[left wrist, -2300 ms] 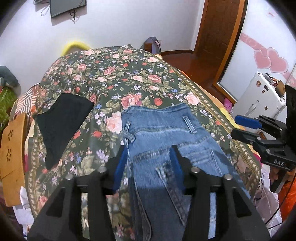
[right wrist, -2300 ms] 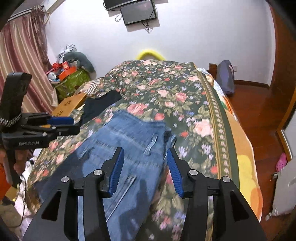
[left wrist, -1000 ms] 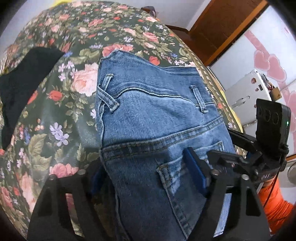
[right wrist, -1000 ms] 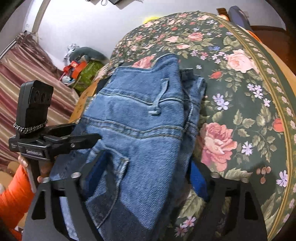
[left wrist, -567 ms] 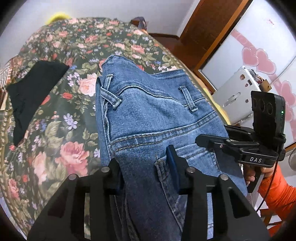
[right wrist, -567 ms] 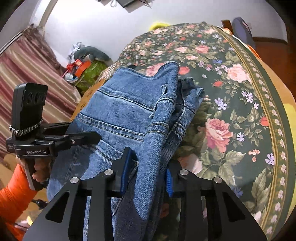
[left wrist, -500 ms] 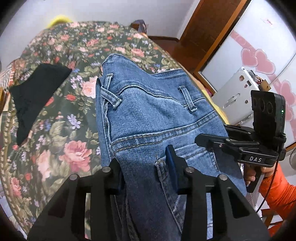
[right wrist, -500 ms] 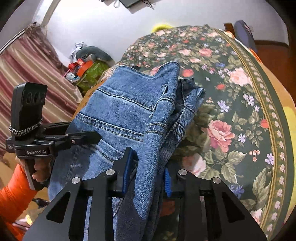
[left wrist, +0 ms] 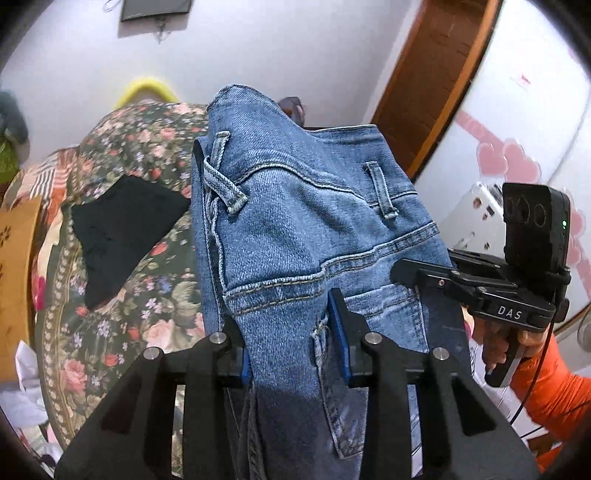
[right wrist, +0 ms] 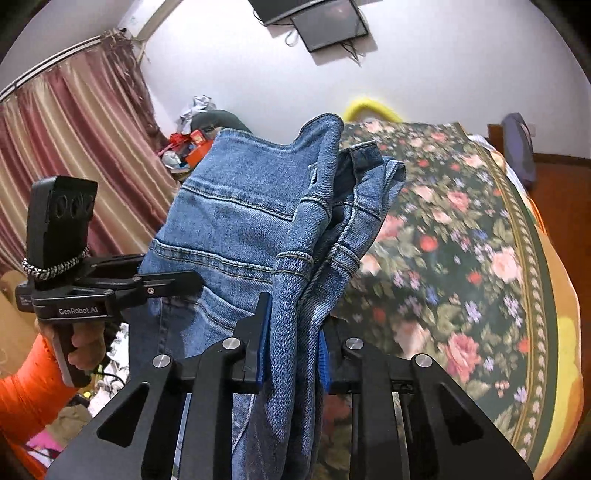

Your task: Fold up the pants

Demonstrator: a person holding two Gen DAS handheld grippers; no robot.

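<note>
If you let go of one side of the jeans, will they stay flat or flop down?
Probably flop. The jeans sag and bunch between the left tool and right tool, whose jaws are closing on them. The thick layers look fairly heavy.

I see a black cloth (left wrist: 122, 225) lying left on the flowered bed (left wrist: 122, 295), a wall screen (right wrist: 325, 26) beyond, and curtains (right wrist: 74, 166) far left.

The jeans (left wrist: 295, 229) hang between the two hand-held grippers, above the near end of the bed (left wrist: 122, 258): the left hand-held gripper (left wrist: 293, 343) grips them on one side, the right hand-held gripper (right wrist: 291, 350) on the other. A garment (left wrist: 118, 229) lies on the bed, left of the jeans. A screen (right wrist: 325, 26) hangs on the wall behind the bed.
</note>
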